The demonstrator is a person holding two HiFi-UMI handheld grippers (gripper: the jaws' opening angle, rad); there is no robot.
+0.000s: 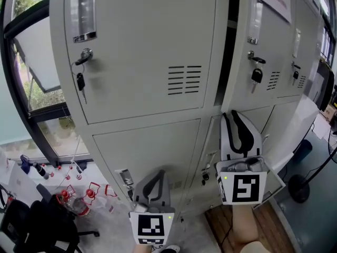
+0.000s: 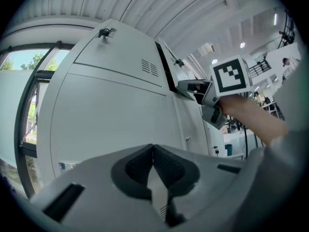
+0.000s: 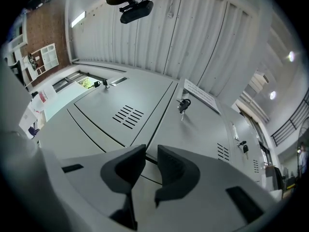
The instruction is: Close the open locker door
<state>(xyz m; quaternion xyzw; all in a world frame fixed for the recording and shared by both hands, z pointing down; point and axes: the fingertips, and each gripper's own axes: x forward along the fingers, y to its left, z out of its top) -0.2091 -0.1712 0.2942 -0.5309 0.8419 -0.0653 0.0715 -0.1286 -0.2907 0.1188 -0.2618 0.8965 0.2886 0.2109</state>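
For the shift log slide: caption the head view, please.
Left gripper and right gripper face grey lockers, the right by the dark gap beside an upper door with keys hanging.

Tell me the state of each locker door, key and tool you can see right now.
Upper left door: shut.
Left key: hanging in that door's lock.
Upper middle door: shut.
Middle key: hanging in that door's lock.
Lower right door: appears swung outward, open.
Left tool: jaws together, empty.
Right tool: jaws slightly apart, nothing between them.
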